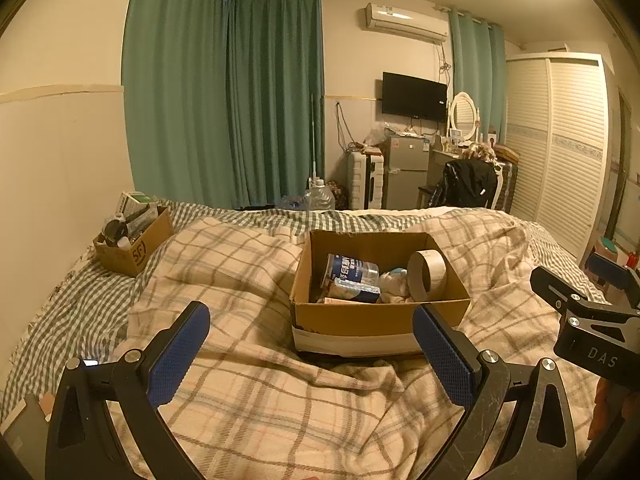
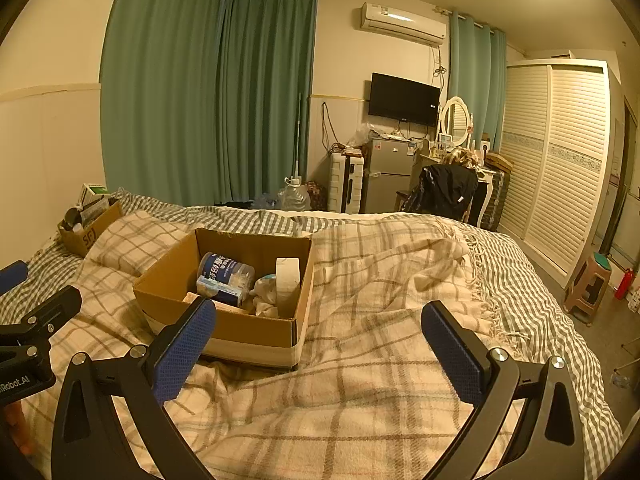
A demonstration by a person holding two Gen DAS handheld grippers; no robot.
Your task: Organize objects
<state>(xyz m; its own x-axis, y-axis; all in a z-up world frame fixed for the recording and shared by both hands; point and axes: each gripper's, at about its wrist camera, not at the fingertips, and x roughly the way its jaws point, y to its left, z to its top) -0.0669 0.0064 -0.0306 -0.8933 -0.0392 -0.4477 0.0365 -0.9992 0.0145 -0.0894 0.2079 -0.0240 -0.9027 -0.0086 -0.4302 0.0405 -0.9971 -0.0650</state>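
An open cardboard box (image 1: 380,316) sits on the plaid blanket in the middle of the bed; it also shows in the right wrist view (image 2: 224,320). Inside lie a blue-labelled jar (image 1: 348,270), a tape roll (image 1: 426,276), a small blue packet (image 1: 358,290) and a white cloth item (image 1: 394,284). A second, smaller box (image 1: 134,246) full of items stands at the bed's far left. My left gripper (image 1: 312,344) is open and empty, just short of the big box. My right gripper (image 2: 318,340) is open and empty, to the right of that box.
The bed is covered by a rumpled plaid blanket (image 2: 380,360) over a checked sheet. Beyond it stand green curtains (image 1: 224,100), a small fridge (image 1: 406,172), a chair with a black jacket (image 1: 468,184), and a white wardrobe (image 1: 560,148). A stool (image 2: 588,288) stands on the floor at right.
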